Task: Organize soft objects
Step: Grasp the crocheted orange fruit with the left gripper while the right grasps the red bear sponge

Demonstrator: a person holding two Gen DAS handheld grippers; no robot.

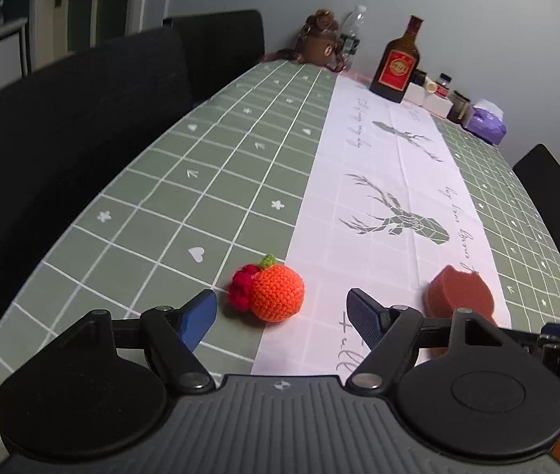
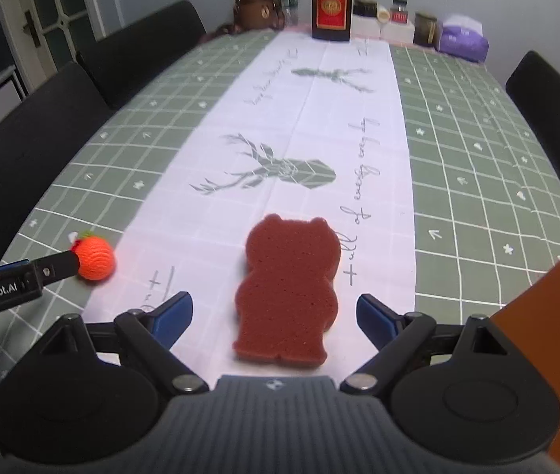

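Toward the counter's (image 2: 477, 150) near left edge, a crocheted orange (image 1: 277, 293) with a red berry cluster (image 1: 241, 286) touching its left side sits on the green checked cloth, just at the edge of the white runner (image 2: 319, 118). The left gripper (image 1: 281, 312) hovers just behind it, fingers (image 1: 200, 318) spread wide and holding nothing. Further right, a brown bear sponge (image 2: 287, 290) lies flat on the runner near the front edge, head pointing toward the far end. The right gripper (image 2: 275, 316) hangs over the sponge's lower half, fingers (image 2: 374, 318) released on either side, not touching it. An orange box (image 2: 536, 355) stands at the near right corner. Bottles (image 2: 330, 4) and jars line the far edge.
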